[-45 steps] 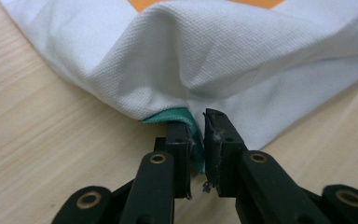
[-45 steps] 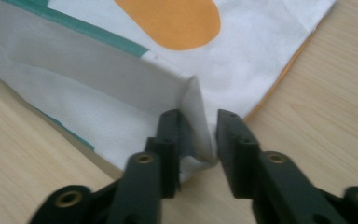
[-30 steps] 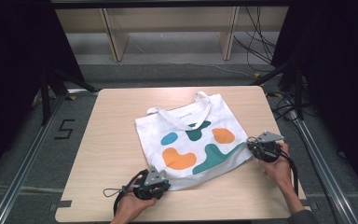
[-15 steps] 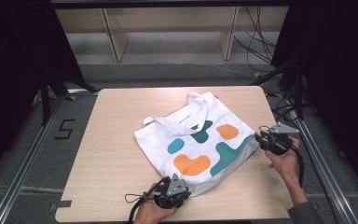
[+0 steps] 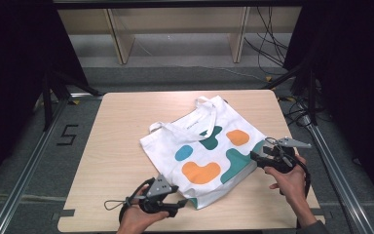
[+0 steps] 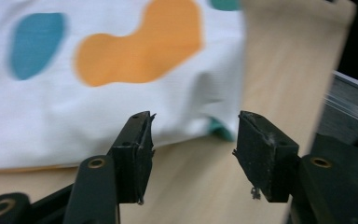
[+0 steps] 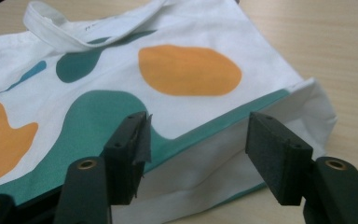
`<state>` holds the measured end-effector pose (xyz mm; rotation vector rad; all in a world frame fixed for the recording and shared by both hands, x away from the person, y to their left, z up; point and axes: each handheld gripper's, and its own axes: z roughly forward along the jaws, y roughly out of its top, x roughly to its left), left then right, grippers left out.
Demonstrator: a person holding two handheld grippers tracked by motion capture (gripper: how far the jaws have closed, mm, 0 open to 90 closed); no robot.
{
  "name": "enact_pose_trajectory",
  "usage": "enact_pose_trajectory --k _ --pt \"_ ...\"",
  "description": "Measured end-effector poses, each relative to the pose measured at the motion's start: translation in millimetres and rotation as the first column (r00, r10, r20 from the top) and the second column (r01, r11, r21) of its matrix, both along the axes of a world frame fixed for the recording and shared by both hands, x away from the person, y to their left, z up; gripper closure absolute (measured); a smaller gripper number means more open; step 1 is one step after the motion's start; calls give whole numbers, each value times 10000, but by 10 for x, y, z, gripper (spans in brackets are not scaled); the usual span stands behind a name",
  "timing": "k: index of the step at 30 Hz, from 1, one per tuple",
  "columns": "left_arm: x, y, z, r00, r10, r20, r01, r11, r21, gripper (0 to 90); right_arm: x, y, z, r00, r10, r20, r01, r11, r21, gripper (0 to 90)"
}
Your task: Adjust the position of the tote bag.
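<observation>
The person's left hand (image 5: 135, 215) is coming in at the table's (image 5: 121, 126) near edge, left of its middle, holding the left gripper (image 5: 181, 204) low with its jaws pointing toward the right edge. In the left gripper view those jaws are standing wide apart with nothing between them. The right hand (image 5: 288, 181) is reaching in near the near right corner, gripping the right gripper (image 5: 254, 159) with its jaws aimed toward the left edge. In the right gripper view its jaws are likewise gaping apart, clamping nothing
</observation>
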<state>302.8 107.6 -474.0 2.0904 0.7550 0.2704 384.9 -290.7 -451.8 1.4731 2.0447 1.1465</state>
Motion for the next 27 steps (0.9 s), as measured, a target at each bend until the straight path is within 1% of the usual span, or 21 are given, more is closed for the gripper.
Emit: enact_pose_trajectory --k 1,2,4,5,6,8,10,11,12,14,15,16,17,18,19,20,22,24,25,26,27 --pt "36 43 -22 9983 565 -154 -568 9982 -212 427 37 7 -59 9999 129 -35 -129 9998 161 380" --pt "141 192 -39 9951 975 173 -977 9951 141 417 42 28 -65 9998 50 -205 -46 9997 234 383" --pt "185 256 -43 9917 1268 195 -1273 9914 291 414 58 48 -85 9999 87 -147 -87 10000 28 383" --pt "220 315 -57 9886 1474 302 -1484 9883 340 413 63 68 -90 9992 0 -410 -5 9999 -125 381" --pt "254 369 -74 9820 1849 375 -1862 9819 349 409 68 114 -118 9974 -224 -691 235 9996 156 379" --pt "310 469 -116 9725 2328 88 -2330 9723 205 389 120 83 -165 9979 -65 -645 56 9999 -139 382" --pt "359 564 -143 9693 2458 119 -2460 9681 477 379 161 67 -207 9969 1 -788 15 9998 201 484" --pt "387 623 -157 9614 2746 171 -2752 9589 695 375 168 59 -215 9967 116 -803 -108 9999 100 557" --pt "387 623 -157 9614 2746 171 -2752 9589 695 366 168 59 -215 9967 116 -803 -108 9999 100 557" --pt "420 697 -166 9578 2865 232 -2875 9545 794 353 195 61 -243 9954 473 -829 -493 9985 -226 680" --pt "429 696 -184 9471 3208 128 -3211 9460 444 346 217 70 -266 9955 537 -776 -561 9980 -294 721" --pt "443 733 -192 9462 3235 94 -3235 9447 533 341 237 70 -275 9955 713 -631 -746 9959 -517 772" --pt "466 772 -205 9358 3524 -52 -3518 9350 439 333 258 76 -278 9941 1019 -384 -1046 9916 -766 825" --pt "466 772 -205 9358 3524 -52 -3518 9350 439 329 258 76 -278 9941 1019 -384 -1046 9916 -766 825" --pt "497 822 -214 9281 3716 -249 -3710 9283 258 329 284 66 -263 9936 1070 -361 -1106 9870 -1163 845" --pt "497 822 -214 9281 3716 -249 -3710 9283 258 327 284 66 -263 9936 1070 -361 -1106 9870 -1163 845" --pt "542 849 -226 9122 4081 -361 -4085 9128 -27 322 398 15 -281 9927 1196 -145 -1204 9844 -1284 864" --pt "559 852 -232 9108 4121 -253 -4123 9111 -23 314 454 -14 -279 9922 1242 -63 -1239 9832 -1337 865" --pt "604 859 -238 9129 4078 -160 -4076 9130 154 312 580 -69 -275 9880 1519 266 -1447 9730 -1797 868" --pt "628 853 -243 9088 4167 -194 -4162 9089 239 312 654 -96 -276 9862 1614 380 -1508 9682 -1995 870" --pt "653 854 -247 9097 4147 -226 -4139 9097 341 312 710 -102 -270 9880 1488 418 -1379 9707 -1966 873"
